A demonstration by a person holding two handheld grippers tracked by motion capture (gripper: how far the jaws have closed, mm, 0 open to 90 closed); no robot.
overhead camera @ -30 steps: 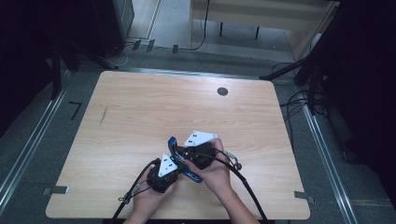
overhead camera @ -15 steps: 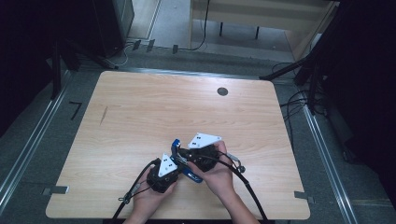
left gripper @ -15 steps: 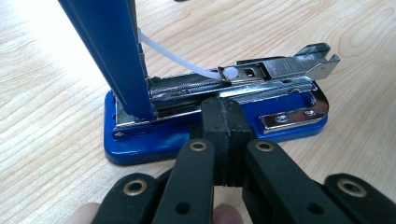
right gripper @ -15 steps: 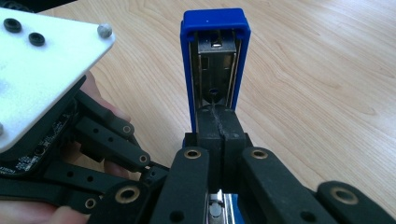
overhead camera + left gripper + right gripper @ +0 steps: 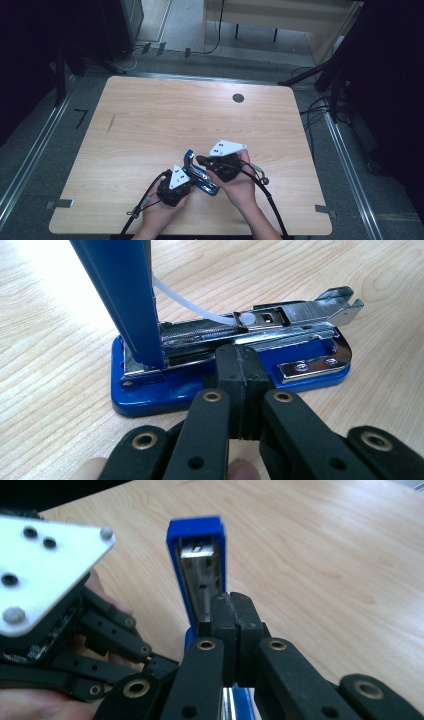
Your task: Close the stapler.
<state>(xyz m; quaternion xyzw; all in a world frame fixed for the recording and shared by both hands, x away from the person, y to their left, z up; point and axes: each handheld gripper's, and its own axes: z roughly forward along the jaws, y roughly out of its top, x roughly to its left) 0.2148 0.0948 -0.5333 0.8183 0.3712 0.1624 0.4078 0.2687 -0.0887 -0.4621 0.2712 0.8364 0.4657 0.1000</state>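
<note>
1. Wooden surface carries the work (pale grain, lit from above), with both my hands low at its near edge.
2. Blue stapler lies between my two tools, its lid swung upright and the metal magazine bared.
3. My left hand-held gripper has its jaws pressed together, tips at the stapler's base.
4. My right hand-held gripper is likewise closed, tips right in front of the raised lid.
</note>
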